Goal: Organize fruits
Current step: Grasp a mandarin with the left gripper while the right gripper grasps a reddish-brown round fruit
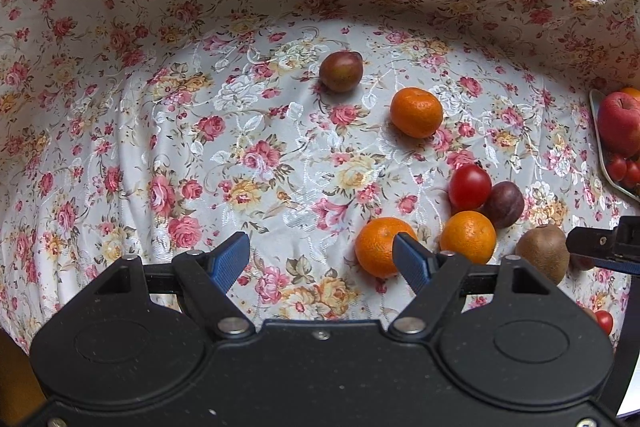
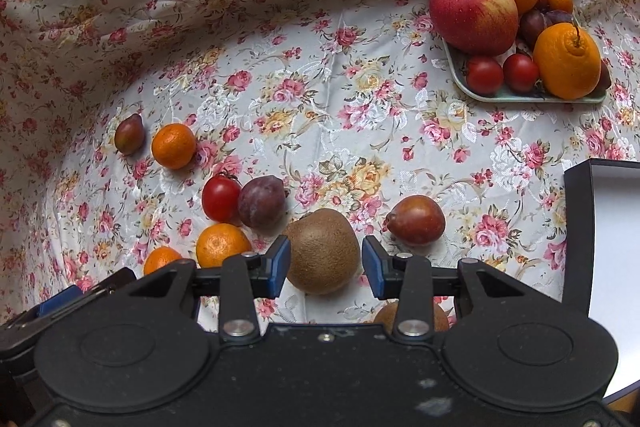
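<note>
Loose fruit lies on the floral cloth. In the right wrist view a brown kiwi (image 2: 323,251) sits between the open fingers of my right gripper (image 2: 326,263), a finger on each side, with small gaps. A reddish plum (image 2: 416,220) lies just right of it; a purple plum (image 2: 262,201), a tomato (image 2: 220,197) and tangerines (image 2: 222,244) lie left. My left gripper (image 1: 321,254) is open and empty; its right finger overlaps a tangerine (image 1: 382,245). The kiwi also shows in the left wrist view (image 1: 543,253), beside the right gripper's finger (image 1: 592,243).
A pale green tray (image 2: 520,97) at the far right holds an apple (image 2: 474,13), oranges, tomatoes and plums. A dark box with a white inside (image 2: 600,227) stands at the right edge. A second kiwi (image 2: 386,315) lies under the right gripper. The cloth rises as a wall behind.
</note>
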Action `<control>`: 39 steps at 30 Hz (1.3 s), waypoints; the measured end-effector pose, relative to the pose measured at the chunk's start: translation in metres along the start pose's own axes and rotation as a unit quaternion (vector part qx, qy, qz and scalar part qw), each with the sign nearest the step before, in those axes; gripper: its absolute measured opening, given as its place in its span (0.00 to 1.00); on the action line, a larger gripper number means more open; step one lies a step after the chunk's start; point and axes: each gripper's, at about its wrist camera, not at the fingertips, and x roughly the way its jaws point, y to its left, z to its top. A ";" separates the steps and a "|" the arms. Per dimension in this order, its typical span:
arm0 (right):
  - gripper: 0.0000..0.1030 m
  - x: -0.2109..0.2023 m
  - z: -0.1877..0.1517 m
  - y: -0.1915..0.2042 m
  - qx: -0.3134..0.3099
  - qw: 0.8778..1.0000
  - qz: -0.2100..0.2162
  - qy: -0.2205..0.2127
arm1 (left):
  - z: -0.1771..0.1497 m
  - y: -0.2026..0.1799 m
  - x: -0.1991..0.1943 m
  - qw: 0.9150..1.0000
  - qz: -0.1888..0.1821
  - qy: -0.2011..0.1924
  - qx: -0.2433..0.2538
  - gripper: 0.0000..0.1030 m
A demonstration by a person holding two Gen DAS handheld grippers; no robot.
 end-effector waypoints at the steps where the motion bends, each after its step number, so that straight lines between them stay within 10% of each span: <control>1: 0.40 -0.002 0.001 -0.001 0.005 1.000 0.000 -0.004 | 0.000 -0.001 0.001 1.000 -0.009 0.001 0.000 0.77; 17: 0.41 -0.011 0.019 -0.032 0.040 0.997 -0.056 -0.047 | 0.001 -0.027 0.038 0.999 -0.017 0.035 0.009 0.66; 23: 0.40 0.004 0.023 -0.046 0.071 0.995 -0.059 -0.025 | 0.001 -0.024 0.038 0.999 -0.026 0.030 0.009 0.46; 39: 0.41 0.050 0.018 -0.061 0.151 0.986 -0.031 0.066 | 0.004 -0.014 0.038 0.998 -0.050 0.041 -0.009 0.46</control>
